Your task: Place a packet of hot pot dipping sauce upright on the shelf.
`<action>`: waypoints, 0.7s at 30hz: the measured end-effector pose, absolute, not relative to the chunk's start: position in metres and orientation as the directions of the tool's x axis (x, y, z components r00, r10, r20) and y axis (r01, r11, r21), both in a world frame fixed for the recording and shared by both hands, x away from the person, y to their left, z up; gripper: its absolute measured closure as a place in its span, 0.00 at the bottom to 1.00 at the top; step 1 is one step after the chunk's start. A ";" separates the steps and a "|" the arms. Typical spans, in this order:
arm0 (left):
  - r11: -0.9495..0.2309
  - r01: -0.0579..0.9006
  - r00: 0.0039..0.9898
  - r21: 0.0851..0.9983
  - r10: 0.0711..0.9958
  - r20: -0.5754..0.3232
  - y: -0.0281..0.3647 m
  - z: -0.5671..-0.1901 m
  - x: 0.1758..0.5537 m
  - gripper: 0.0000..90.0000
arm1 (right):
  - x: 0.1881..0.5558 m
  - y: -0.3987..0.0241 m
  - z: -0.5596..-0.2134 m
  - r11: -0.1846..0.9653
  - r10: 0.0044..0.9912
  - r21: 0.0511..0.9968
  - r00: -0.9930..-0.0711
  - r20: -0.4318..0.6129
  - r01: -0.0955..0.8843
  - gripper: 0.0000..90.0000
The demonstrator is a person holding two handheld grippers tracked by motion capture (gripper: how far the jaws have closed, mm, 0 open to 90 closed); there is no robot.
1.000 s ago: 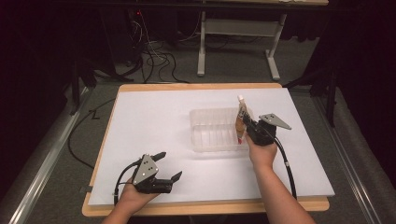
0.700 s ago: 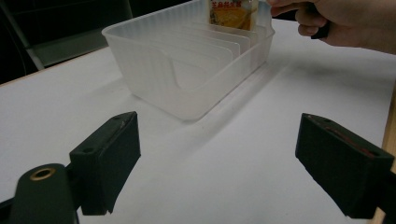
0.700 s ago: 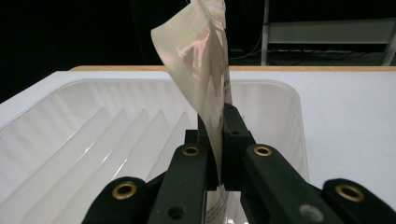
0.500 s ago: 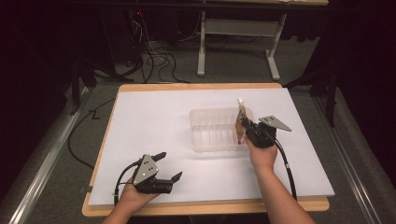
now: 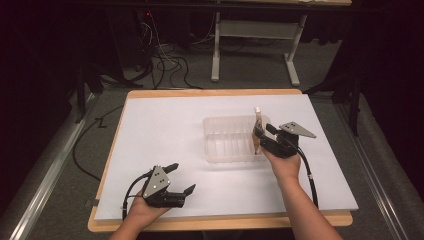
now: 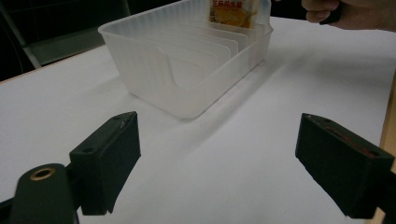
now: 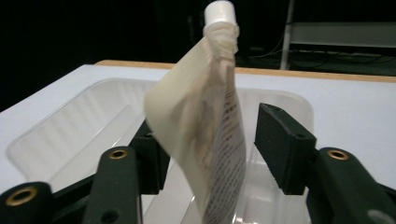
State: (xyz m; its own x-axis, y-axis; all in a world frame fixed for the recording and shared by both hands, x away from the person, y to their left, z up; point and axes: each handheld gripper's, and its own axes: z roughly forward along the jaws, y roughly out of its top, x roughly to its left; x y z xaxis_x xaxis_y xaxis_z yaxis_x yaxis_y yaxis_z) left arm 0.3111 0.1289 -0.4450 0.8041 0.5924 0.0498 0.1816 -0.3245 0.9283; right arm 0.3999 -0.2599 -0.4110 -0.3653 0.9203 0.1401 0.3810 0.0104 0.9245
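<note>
Pouch between right gripper jaws, ungripped

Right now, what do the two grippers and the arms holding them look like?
Both are black handheld tools. The left gripper and right gripper each carry a grey three-cornered plate on top and trail a black cable toward the table's near edge. The jaws are blocky black pads; brass-coloured rivets show on the arms behind them in both gripper views. The person's forearms are bare, with no sleeves or gloves visible.

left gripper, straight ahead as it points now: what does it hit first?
Likely the near corner of the clear bin; bare table lies before it. The left gripper is open. Depth is uncertain.
</note>
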 end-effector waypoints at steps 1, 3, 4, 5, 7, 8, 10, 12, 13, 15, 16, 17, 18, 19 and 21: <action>-0.327 0.181 0.804 0.928 0.592 0.052 0.129 -0.445 0.311 0.16 | 0.398 -0.260 -0.410 0.028 0.915 0.923 -0.382 0.131 0.384 0.49; -0.328 0.181 0.805 0.927 0.591 0.052 0.128 -0.445 0.311 0.16 | 0.395 -0.261 -0.408 0.044 0.909 0.924 -0.399 0.121 0.381 0.46; -0.328 0.182 0.804 0.927 0.592 0.052 0.128 -0.445 0.311 0.16 | 0.394 -0.262 -0.407 0.045 0.906 0.923 -0.405 0.122 0.381 0.45; -0.328 0.183 0.804 0.927 0.592 0.051 0.128 -0.445 0.311 0.16 | 0.393 -0.262 -0.406 0.048 0.901 0.923 -0.415 0.125 0.381 0.43; -0.327 0.185 0.804 0.927 0.593 0.049 0.128 -0.446 0.311 0.16 | 0.391 -0.264 -0.403 0.051 0.894 0.922 -0.429 0.130 0.385 0.38; -0.327 0.186 0.803 0.926 0.593 0.048 0.128 -0.446 0.311 0.16 | 0.390 -0.265 -0.402 0.053 0.891 0.921 -0.434 0.130 0.386 0.36; -0.327 0.187 0.803 0.926 0.594 0.048 0.128 -0.446 0.311 0.16 | 0.388 -0.266 -0.401 0.059 0.891 0.921 -0.437 0.126 0.385 0.34; -0.328 0.189 0.800 0.926 0.598 0.049 0.128 -0.446 0.311 0.16 | 0.383 -0.269 -0.399 0.058 0.885 0.922 -0.447 0.130 0.383 0.27; -0.329 0.188 0.800 0.926 0.598 0.050 0.128 -0.446 0.311 0.16 | 0.381 -0.270 -0.398 0.059 0.885 0.923 -0.447 0.128 0.381 0.25; -0.328 0.190 0.799 0.926 0.599 0.048 0.128 -0.446 0.311 0.16 | 0.376 -0.272 -0.397 0.059 0.882 0.926 -0.455 0.127 0.372 0.23; -0.327 0.191 0.799 0.925 0.600 0.047 0.128 -0.446 0.311 0.16 | 0.374 -0.273 -0.397 0.058 0.880 0.927 -0.458 0.127 0.370 0.21; -0.328 0.193 0.799 0.925 0.600 0.046 0.128 -0.446 0.312 0.16 | 0.371 -0.275 -0.396 0.058 0.879 0.928 -0.460 0.127 0.368 0.20; -0.328 0.196 0.798 0.924 0.601 0.045 0.128 -0.446 0.312 0.16 | 0.369 -0.276 -0.396 0.061 0.878 0.930 -0.463 0.124 0.364 0.19; -0.330 0.198 0.798 0.923 0.601 0.044 0.129 -0.446 0.312 0.16 | 0.366 -0.277 -0.396 0.068 0.880 0.930 -0.461 0.115 0.362 0.19; -0.331 0.198 0.798 0.922 0.601 0.044 0.128 -0.446 0.312 0.16 | 0.360 -0.280 -0.396 0.089 0.882 0.926 -0.461 0.098 0.367 0.18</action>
